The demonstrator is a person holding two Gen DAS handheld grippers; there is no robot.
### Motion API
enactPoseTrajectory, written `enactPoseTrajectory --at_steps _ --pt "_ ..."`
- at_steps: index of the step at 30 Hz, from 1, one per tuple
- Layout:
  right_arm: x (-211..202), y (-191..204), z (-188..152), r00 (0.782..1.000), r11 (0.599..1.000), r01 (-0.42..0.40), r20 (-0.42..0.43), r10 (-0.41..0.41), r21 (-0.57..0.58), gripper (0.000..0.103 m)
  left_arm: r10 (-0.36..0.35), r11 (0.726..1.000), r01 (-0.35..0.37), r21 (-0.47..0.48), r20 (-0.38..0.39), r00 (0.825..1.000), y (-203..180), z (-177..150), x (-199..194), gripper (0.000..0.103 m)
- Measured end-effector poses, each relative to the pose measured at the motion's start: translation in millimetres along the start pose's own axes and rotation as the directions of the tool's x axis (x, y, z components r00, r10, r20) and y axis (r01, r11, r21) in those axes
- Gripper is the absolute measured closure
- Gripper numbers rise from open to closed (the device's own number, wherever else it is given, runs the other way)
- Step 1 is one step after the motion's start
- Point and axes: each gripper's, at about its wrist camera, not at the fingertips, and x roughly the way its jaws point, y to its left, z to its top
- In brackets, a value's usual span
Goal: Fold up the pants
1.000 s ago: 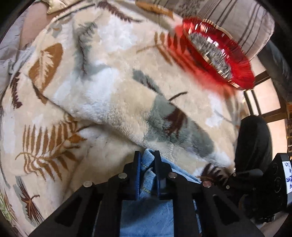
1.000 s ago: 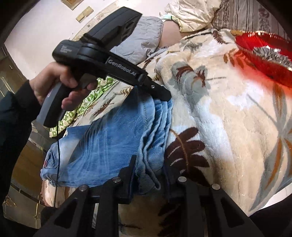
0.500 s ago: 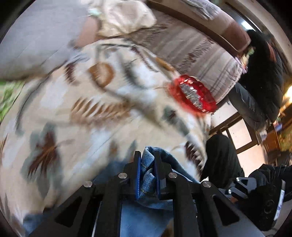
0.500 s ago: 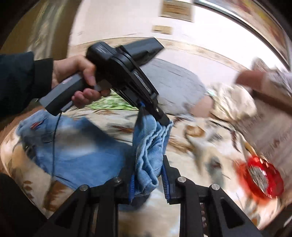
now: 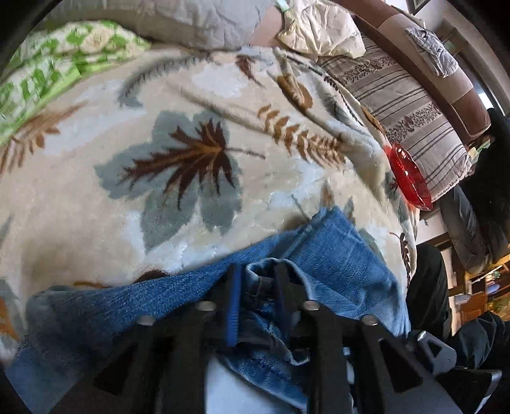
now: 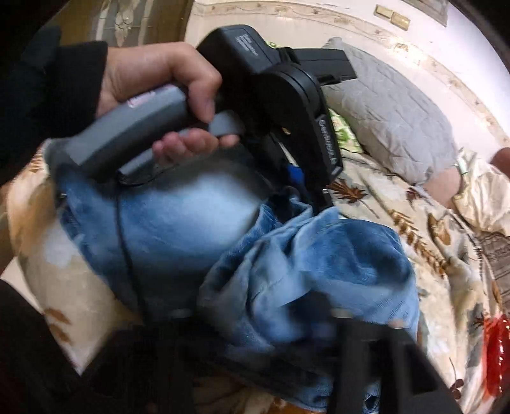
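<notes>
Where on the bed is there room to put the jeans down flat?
The leaf-print blanket is bare between the green quilt, the grey pillow and the red dish. It is crowded near the left tool, where the jeans bunch.

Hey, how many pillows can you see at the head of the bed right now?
2. A grey quilted pillow lies at the top beside a cream crinkled pillow to its right, both behind the leaf-print blanket. Others may be hidden out of view.
</notes>
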Motion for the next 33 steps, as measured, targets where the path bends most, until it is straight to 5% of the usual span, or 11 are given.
enactPoseTrajectory --at_steps 4,7,12,14,17,21,26,28,30,31,33 --pt "-39 -7 -9 0.998 0.999 -0.027 0.056 0.029 -0.035 0.024 0.032 0.999 -0.028 -0.042 0.094 0.995 -11 -6 -42 0.022" --pt "-75 -28 -22 0.991 0.998 -0.064 0.118 0.065 -0.010 0.016 0.067 0.993 -0.049 -0.111 0.164 0.984 -13 -23 -79 0.015" --pt "-103 -105 -36 0.976 0.971 -0.166 0.166 0.138 0.169 0.006 0.097 0.972 -0.061 -0.227 0.148 0.984 -21 -54 -87 0.015" --pt "-86 -145 -34 0.959 0.918 -0.278 0.135 0.249 0.284 0.006 0.101 0.953 -0.064 -0.296 0.112 0.989 -25 -62 -73 0.015" --pt "-43 -189 -29 0.886 0.774 -0.445 0.097 0.453 0.451 0.006 0.113 0.925 -0.069 -0.375 0.097 0.989 -24 -69 -56 0.015" --pt "13 -216 -27 0.804 0.628 -0.505 0.058 0.592 0.592 0.006 0.117 0.889 -0.058 -0.454 0.104 0.988 -24 -74 -40 0.015" --pt "74 -229 -25 0.693 0.417 -0.533 0.097 0.714 0.736 0.006 0.187 0.910 -0.160 -0.383 0.034 0.982 -42 -78 -20 0.015" --pt "88 -229 -21 0.680 0.386 -0.525 0.101 0.726 0.758 0.009 0.175 0.918 -0.158 -0.363 0.014 0.984 -47 -83 -15 0.015" --pt "102 -221 -16 0.636 0.361 -0.545 0.093 0.766 0.757 0.017 0.185 0.920 -0.171 -0.352 0.005 0.983 -48 -88 -10 0.015" --pt "109 -216 -14 0.639 0.380 -0.533 0.066 0.766 0.756 0.024 0.198 0.918 -0.182 -0.351 0.010 0.980 -47 -90 -9 0.017" --pt "119 -209 -10 0.661 0.429 -0.522 0.032 0.750 0.737 0.040 0.267 0.910 -0.246 -0.334 0.017 0.964 -48 -92 -9 0.044"
